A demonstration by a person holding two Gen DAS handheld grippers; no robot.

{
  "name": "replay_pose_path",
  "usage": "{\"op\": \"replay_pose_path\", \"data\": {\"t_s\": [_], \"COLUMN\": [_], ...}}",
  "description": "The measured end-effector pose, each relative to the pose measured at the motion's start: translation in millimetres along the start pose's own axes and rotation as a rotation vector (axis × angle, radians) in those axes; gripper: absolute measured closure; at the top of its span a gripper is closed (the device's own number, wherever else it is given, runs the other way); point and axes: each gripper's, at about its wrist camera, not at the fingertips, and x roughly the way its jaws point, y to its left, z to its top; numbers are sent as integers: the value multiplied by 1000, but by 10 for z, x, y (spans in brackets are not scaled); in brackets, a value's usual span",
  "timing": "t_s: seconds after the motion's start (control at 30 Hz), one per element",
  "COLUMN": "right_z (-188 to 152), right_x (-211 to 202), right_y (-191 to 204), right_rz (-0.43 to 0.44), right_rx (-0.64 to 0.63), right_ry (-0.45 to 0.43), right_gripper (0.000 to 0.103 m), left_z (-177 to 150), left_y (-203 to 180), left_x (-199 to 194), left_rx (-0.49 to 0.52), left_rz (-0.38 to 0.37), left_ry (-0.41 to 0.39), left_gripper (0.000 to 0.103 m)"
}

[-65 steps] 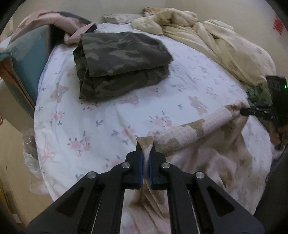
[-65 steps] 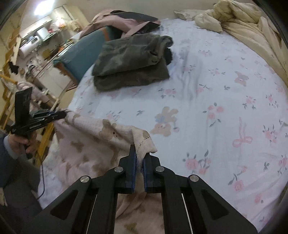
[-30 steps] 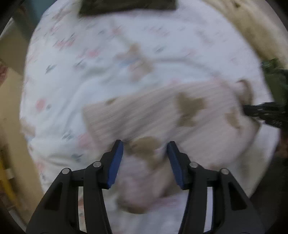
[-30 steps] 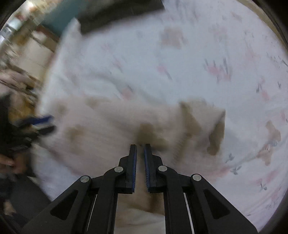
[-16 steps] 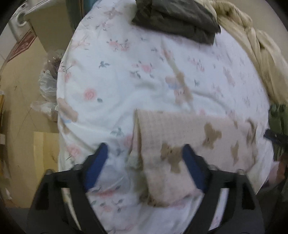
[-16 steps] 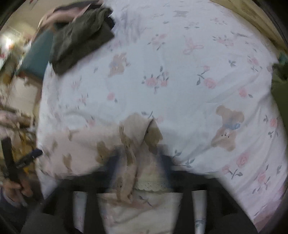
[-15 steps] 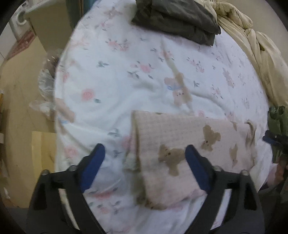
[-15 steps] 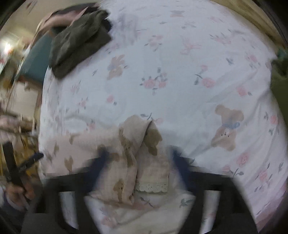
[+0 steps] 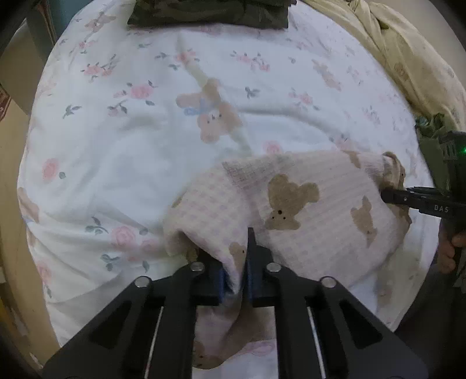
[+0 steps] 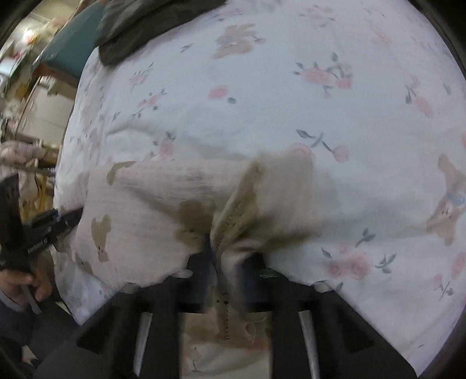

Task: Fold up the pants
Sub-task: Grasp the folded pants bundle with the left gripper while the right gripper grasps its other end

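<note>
My right gripper [image 10: 225,271] is blurred, its fingertips half buried in a bunched fold of the pants [image 9: 305,210]; the pants' lower part drops out of view beneath both tools. Half a second ago both sets of jaws stood wide over the cloth; now they are closing, each pinching fabric. My left gripper [image 9: 237,272] grips the near left edge. The pants lie folded at the near edge of the floral sheet [image 9: 131,131], camouflage clothes [image 9: 209,13] far beyond

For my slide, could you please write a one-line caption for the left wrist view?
Left gripper closing its fingers on a fold of the pink bear-print pants lying on a floral bedsheet.
</note>
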Motion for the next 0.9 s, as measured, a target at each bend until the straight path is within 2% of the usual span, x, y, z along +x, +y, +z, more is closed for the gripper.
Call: {"op": "replay_pose_path", "data": {"t_s": [0.1,0.23,0.37,0.43,0.5,0.6,0.63,0.77,0.8,0.87,0.9], "right_z": [40,172,564,913,1230,1930,2062,3019,3134,3568,3681], "right_x": [-332,-687,-1025,-1159,-1242,-1338,-1354,-1153,-1103,-887,-823], "right_y": [38,197,406,487,536,647,670,762,742,691,678], "right_rz": [71,131,172,172,177,169,168,120,111,81,68], "right_rx": [4,-41,-98,-129,-149,-201,-207,-225,-224,-207,-207], "right_ry": [-107,-219,-352,-393,-413,-468,-477,-475,-471,-454,-447], "right_gripper": [95,95,95,95,95,95,95,95,95,95,95], "left_z": [80,235,685,927,1322,1834,2036,2893,3114,3407,3524], "left_y": [32,75,163,241,325,429,483,722,830,957,1000], "left_x": [-282,-728,-1139,-1319,-1457,-1510,-1502,-1341,-1245,-1075,-958], "left_rx": [-21,-23,-8,11,20,42,50,57,37,28,33], "left_rz": [-51,-79,-68,-52,-33,-8,7,54,49,64,75], "left_ry": [-63,-165,-271,-310,-355,-401,-414,-447,-446,-451,-440], "left_gripper": [97,97,97,97,97,97,97,97,97,97,97]}}
